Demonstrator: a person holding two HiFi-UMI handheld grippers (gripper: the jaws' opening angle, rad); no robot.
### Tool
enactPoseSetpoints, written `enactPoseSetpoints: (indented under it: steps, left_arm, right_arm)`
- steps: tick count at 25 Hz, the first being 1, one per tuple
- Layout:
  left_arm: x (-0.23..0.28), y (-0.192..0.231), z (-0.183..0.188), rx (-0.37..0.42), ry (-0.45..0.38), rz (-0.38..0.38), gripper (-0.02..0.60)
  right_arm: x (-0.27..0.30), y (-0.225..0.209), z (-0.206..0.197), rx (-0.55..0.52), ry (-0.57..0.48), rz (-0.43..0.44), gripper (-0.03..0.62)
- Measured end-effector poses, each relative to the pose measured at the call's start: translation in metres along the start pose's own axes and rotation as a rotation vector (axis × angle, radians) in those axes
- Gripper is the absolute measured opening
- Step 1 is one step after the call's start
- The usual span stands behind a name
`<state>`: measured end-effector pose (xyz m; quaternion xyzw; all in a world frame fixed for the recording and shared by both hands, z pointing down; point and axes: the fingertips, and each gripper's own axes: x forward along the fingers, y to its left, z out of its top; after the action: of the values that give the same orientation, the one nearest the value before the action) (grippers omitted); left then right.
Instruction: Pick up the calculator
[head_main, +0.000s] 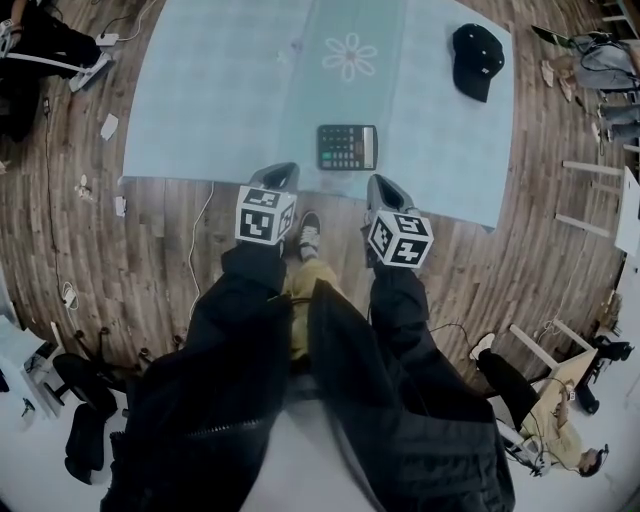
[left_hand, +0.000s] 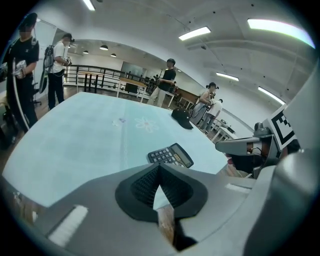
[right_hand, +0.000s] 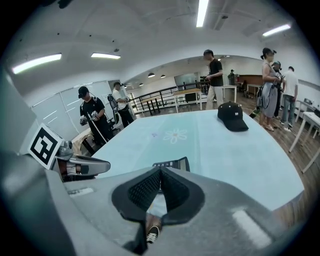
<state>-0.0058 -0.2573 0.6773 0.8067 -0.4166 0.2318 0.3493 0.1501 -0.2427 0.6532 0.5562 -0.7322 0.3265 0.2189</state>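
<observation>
Sleeves nearest. I hold left gripper and right gripper just short of the calculator, jaws pressed together and empty, lined up either side for approach. It lies flat on the table; cap well beyond.

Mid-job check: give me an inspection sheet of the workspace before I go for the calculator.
Surface: table under a pale blue cloth with a daisy print.
Job's things: calculator lies flat, keys up, close to the cloth's near edge, untouched.
Clutter: black cap at the far right corner, well apart from the calculator.
Grippers: left gripper and right gripper held at the near edge, short of the calculator; jaws shut, nothing between them.
Cables: white cable on the floor left of the person's feet; power strip off the far left corner.
Surroundings: wooden floor, paper scraps, people standing beyond the table.
</observation>
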Motion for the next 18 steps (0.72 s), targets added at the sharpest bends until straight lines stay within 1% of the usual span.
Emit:
enactPoseSetpoints:
  steps: [4, 8, 18]
  left_arm:
    - [0.017, 0.008, -0.012, -0.023, 0.053, -0.003, -0.003]
    - [0.031, 0.009, -0.016, -0.031, 0.085, -0.01, -0.003]
    - [0.058, 0.013, -0.017, -0.03, 0.139, -0.033, -0.003]
  right_arm:
    - [0.02, -0.008, -0.006, 0.004, 0.038, -0.004, 0.009]
    - [0.037, -0.018, -0.013, 0.018, 0.073, -0.006, 0.017]
    - [0.08, -0.052, -0.028, 0.048, 0.16, -0.036, 0.094]
